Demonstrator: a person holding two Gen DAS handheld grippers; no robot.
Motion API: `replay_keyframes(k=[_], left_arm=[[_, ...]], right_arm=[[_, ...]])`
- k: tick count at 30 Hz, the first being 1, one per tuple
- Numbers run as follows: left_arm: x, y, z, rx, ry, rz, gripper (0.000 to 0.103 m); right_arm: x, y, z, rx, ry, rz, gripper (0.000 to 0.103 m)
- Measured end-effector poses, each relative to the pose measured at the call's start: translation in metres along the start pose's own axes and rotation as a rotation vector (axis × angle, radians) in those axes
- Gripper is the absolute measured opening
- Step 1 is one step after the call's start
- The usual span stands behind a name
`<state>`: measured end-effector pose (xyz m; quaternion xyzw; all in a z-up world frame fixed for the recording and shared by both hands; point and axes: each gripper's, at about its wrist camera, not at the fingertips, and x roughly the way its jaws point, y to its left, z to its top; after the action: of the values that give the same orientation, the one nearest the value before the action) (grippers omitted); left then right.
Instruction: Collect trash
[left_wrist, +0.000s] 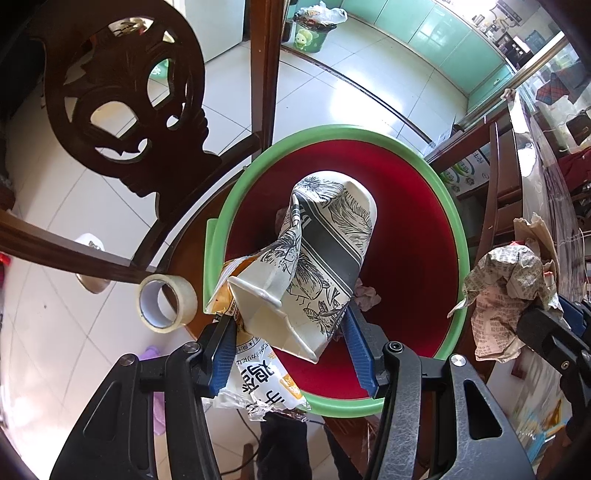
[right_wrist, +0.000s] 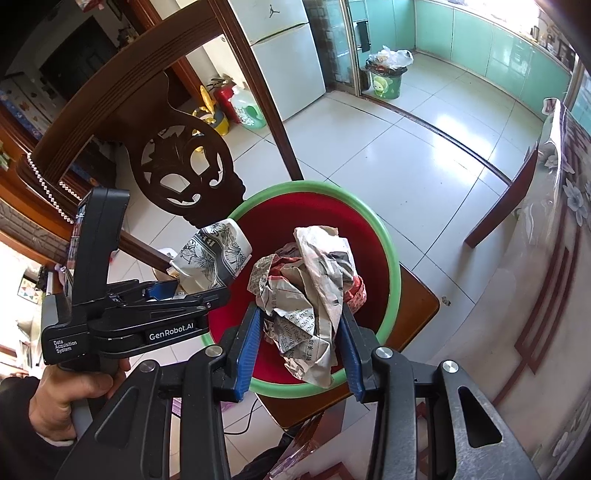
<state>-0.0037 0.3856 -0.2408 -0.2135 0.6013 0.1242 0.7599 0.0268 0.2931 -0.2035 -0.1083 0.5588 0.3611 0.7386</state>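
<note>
A: Left wrist view first. Which step?

B: Looked like the drop. Left tongs (left_wrist: 288, 325) clenched on a crushed cup (left_wrist: 317, 258), a wrapper (left_wrist: 258, 373) pinched in alongside it at the left finger. Held right above the basin (left_wrist: 454, 229), red inside, green rim.

A: Basin on a bench?

B: No, on a chair seat, carved chair back (left_wrist: 122, 96) behind. Tape roll (left_wrist: 168, 301) near the rim, to the left. Some small scraps already down in the basin.

A: And the other load?

B: Seen at the right edge: newspaper ball (left_wrist: 509, 291), over the rim, in the right tongs.

A: Right wrist view, then.

B: Right tongs (right_wrist: 301, 321) clamped on the newspaper ball (right_wrist: 314, 295), paper filling the gap between both blue pads. Hung over the basin (right_wrist: 391, 266), well within the rim. Left tongs (right_wrist: 177, 291) at the left with the cup (right_wrist: 214, 254), just beside the ball, above the near-left rim.

A: Next move?

B: Judged simple: spread both pairs and let the trash fall. Cup and ball already above the red interior. Wrapper worth watching, hanging low toward the near rim, could catch on the pad or slip outside.
</note>
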Motion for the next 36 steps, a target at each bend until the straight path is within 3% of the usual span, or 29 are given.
replay_keyframes(k=[9,14,16,18,23,36], left_arm=[[-0.001,0.002,0.006,-0.024,0.001,0.007,0.056],[0.000,0.000,0.008,-0.023,0.004,0.023,0.061],[0.000,0.003,0.009,-0.041,0.009,0.029,0.070],[-0.003,0.005,0.009,-0.065,0.003,0.029,0.078],[-0.014,0.000,0.010,-0.054,-0.046,0.049,0.084],[-0.031,-0.031,-0.005,0.010,-0.067,0.012,0.084]], right_arm=[[0.004,-0.007,0.001,0.032,-0.008,0.010,0.042],[0.006,-0.008,0.002,0.023,-0.017,0.004,0.062],[0.006,-0.007,0.002,0.011,-0.019,-0.002,0.069],[0.006,-0.006,0.002,0.009,-0.016,-0.012,0.070],[0.002,-0.009,-0.005,0.026,-0.024,-0.011,0.071],[-0.049,-0.017,-0.035,0.079,-0.107,-0.029,0.071]])
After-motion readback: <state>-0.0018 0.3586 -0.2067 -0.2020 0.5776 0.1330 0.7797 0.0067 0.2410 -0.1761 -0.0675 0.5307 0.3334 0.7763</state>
